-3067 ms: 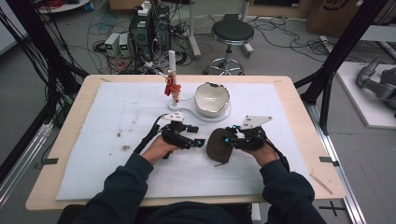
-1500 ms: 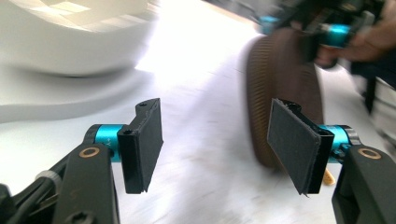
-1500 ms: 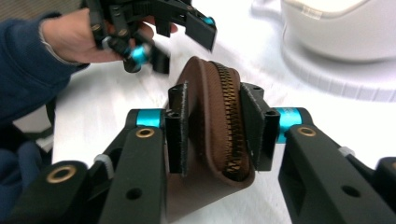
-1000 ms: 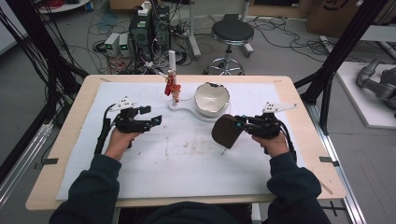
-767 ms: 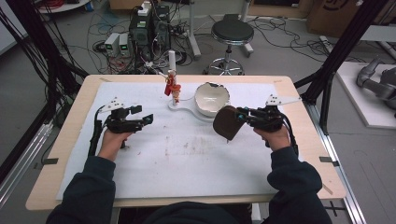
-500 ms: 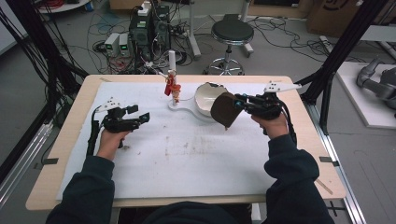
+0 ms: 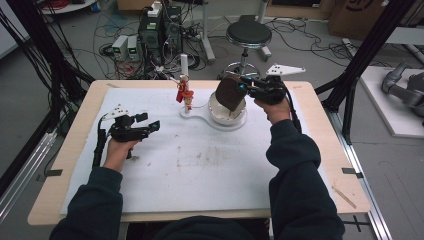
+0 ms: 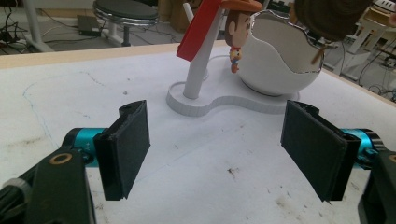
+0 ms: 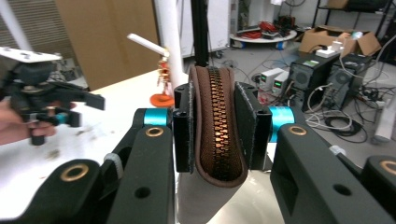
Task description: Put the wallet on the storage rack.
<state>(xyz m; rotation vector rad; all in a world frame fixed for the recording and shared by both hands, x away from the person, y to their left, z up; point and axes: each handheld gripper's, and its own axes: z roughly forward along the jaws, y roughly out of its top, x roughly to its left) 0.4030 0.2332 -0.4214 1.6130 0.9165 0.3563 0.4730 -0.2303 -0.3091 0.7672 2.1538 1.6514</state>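
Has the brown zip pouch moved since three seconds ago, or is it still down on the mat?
Yes. The brown zip pouch, clamped in the right hand-held gripper, has gone up and away from the person, and now hangs over the white eggshell bowl.

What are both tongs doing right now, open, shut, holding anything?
Left tongs: open, nothing between the pads, low over the white mat.
Right tongs: shut on the brown zip pouch, held above the white bowl.

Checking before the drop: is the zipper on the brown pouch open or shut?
Shut. In the right gripper view the brown pouch sits clamped between the right gripper's jaws, its zipper teeth meshed along the whole visible edge.
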